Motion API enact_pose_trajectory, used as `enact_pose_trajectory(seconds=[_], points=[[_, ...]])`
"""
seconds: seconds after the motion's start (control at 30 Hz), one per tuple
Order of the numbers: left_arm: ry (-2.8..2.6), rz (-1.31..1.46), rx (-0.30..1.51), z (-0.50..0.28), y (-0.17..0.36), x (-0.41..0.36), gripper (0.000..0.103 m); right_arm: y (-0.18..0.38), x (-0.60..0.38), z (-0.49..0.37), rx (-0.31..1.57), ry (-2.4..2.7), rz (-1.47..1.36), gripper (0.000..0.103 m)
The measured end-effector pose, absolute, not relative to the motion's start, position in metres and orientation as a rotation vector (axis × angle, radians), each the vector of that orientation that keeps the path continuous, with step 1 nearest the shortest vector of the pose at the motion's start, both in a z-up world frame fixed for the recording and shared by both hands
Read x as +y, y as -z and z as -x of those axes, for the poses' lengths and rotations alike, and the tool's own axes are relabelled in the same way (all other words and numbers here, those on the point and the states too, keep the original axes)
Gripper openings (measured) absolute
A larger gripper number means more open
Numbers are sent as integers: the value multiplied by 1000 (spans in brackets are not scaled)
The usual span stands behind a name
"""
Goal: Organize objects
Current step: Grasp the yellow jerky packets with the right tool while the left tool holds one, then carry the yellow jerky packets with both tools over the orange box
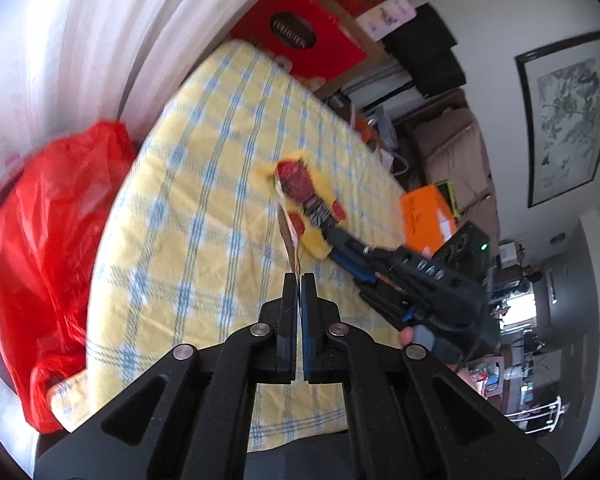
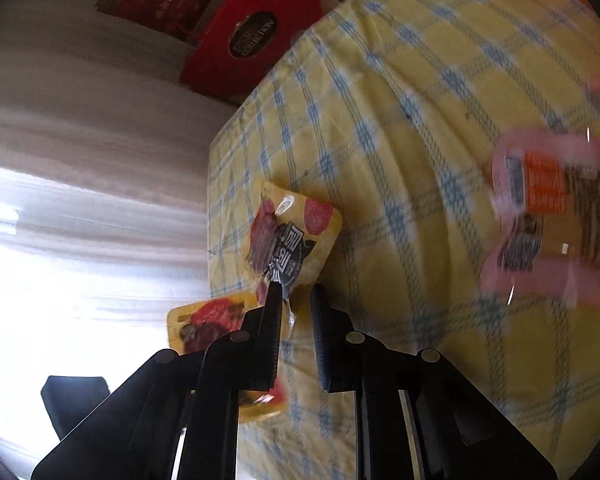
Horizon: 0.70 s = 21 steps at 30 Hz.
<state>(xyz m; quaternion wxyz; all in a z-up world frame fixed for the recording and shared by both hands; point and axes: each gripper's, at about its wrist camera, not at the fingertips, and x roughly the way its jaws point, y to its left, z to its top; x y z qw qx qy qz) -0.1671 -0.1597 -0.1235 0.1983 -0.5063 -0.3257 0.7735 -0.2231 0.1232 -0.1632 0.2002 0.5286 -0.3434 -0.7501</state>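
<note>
My left gripper (image 1: 299,278) is shut on the edge of a thin snack packet (image 1: 290,236), which I see edge-on above the table. Just beyond it a yellow snack packet with red pictures (image 1: 306,196) stands tilted on the checked cloth. From the right, my right gripper (image 1: 334,240) has its tips pinched on that packet's near end. In the right wrist view the yellow packet (image 2: 292,232) has its lower edge between the tips of my right gripper (image 2: 296,296). A second yellow packet (image 2: 212,320) shows low left, partly behind my finger.
The table (image 1: 204,152) wears a yellow and blue checked cloth. A blurred pink packet (image 2: 548,216) lies to the right. A red plastic bag (image 1: 52,240) sits at the table's left edge. Red gift boxes (image 1: 300,40) and an orange box (image 1: 428,216) stand beyond it.
</note>
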Motion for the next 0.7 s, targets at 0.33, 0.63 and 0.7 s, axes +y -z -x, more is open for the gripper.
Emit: enact_pose_trajectory(seconds=[0.33, 0.63, 0.7], points=[[-2212, 1420, -858, 201, 108, -152, 1, 120, 118, 236, -730, 2199, -1389, 10], [-2296, 1460, -608, 213, 76, -123, 1, 82, 72, 267, -334, 2267, -1362, 6], [-2281, 1470, -617, 218, 80, -122, 1, 84, 66, 269, -318, 2250, -1371, 6]])
